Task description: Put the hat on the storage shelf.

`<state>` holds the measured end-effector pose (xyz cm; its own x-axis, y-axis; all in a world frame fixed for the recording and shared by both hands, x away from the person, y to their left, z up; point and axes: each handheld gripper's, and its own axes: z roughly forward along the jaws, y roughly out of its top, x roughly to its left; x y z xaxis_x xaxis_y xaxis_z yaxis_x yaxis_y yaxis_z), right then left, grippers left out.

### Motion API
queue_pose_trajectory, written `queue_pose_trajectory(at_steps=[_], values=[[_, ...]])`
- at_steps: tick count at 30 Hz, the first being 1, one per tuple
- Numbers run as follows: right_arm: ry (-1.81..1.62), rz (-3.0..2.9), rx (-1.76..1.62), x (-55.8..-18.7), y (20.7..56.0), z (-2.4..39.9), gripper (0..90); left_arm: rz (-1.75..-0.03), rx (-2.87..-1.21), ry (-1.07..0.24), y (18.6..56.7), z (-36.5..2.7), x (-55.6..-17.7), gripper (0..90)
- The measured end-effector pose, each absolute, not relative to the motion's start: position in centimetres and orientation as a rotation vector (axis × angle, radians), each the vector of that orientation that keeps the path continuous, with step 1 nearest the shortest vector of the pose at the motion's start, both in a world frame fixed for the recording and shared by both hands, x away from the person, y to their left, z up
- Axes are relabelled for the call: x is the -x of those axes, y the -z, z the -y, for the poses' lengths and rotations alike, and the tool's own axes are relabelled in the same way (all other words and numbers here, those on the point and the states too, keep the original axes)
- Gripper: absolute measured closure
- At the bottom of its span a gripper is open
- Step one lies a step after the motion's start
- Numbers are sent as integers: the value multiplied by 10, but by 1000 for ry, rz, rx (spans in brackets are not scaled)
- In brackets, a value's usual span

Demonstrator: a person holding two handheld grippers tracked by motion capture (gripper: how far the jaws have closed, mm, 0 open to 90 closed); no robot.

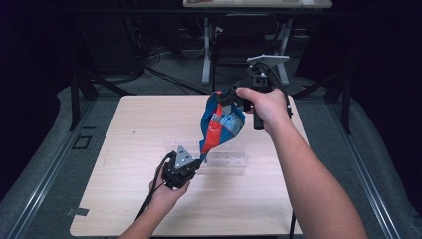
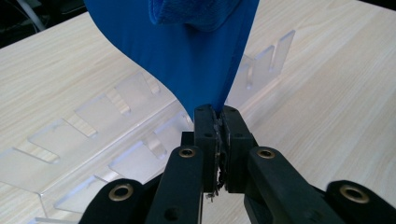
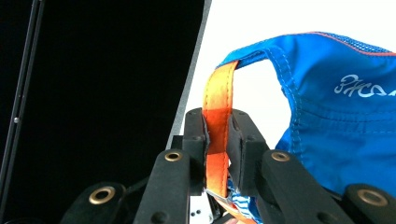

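Note:
A blue cap (image 1: 222, 121) with an orange strap (image 1: 214, 132) hangs in the air above the table, stretched between both grippers. My right gripper (image 1: 230, 97) holds its upper end: in the right gripper view the jaws (image 3: 219, 116) are shut on the orange strap (image 3: 217, 91), with the blue crown (image 3: 336, 116) to the right. My left gripper (image 1: 198, 162) sits low near the table. In the left gripper view its jaws (image 2: 218, 114) are shut on the tip of the cap's blue brim (image 2: 196, 60).
A clear acrylic rack (image 1: 226, 158) with several slots lies on the light wooden table (image 1: 129, 129), right under the cap and just beyond the left gripper; the same rack (image 2: 93, 135) lies behind the jaws. Dark floor and desk legs (image 1: 206, 50) lie beyond the far edge.

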<state>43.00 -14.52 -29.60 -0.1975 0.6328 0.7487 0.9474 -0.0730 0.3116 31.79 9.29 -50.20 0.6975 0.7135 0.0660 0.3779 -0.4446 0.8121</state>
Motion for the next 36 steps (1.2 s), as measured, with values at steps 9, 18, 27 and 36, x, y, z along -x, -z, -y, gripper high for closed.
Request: queue_pose_trajectory(at_steps=[9,18,27,36], values=[[1132,1831,1692,-434,309,140,784,-853,-2077,-502,510,-96,-319,876],[1097,1835,1701,-441,326,136,783,-875,-2072,-493,519,-100,-320,882],[1049,1840,1700,-443,339,137,782,-889,-2074,-492,531,-101,-320,883],[1041,1840,1722,-442,349,136,782,-905,-2067,-480,532,-106,-318,830]])
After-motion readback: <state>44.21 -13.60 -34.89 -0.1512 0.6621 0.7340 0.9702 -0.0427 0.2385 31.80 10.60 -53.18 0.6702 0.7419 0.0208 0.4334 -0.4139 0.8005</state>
